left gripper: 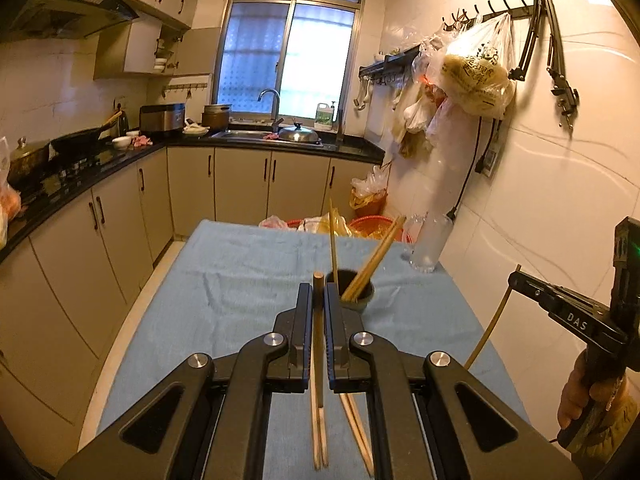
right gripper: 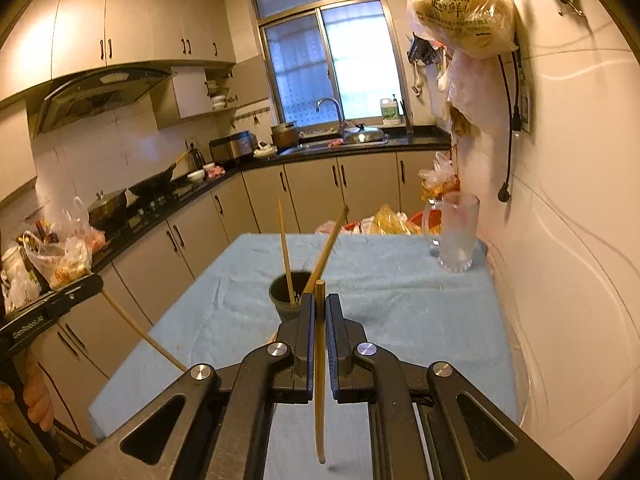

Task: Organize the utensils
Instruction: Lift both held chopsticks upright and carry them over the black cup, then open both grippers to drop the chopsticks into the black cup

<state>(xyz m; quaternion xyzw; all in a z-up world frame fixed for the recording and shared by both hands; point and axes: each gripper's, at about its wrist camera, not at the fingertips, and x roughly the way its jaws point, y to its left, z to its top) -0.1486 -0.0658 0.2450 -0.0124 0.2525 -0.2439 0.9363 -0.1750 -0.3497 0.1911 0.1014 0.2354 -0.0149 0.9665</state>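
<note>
Each gripper pinches one chopstick: left gripper (left gripper: 318,292), right gripper (right gripper: 320,304) marked "DAS", above the dark cup (right gripper: 289,294).

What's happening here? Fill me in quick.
A person is sorting chopsticks with two handheld grippers. The left gripper and the right gripper each clamp one chopstick above the blue cloth. A dark cup on it already holds several chopsticks; more lie loose on the cloth.
</note>
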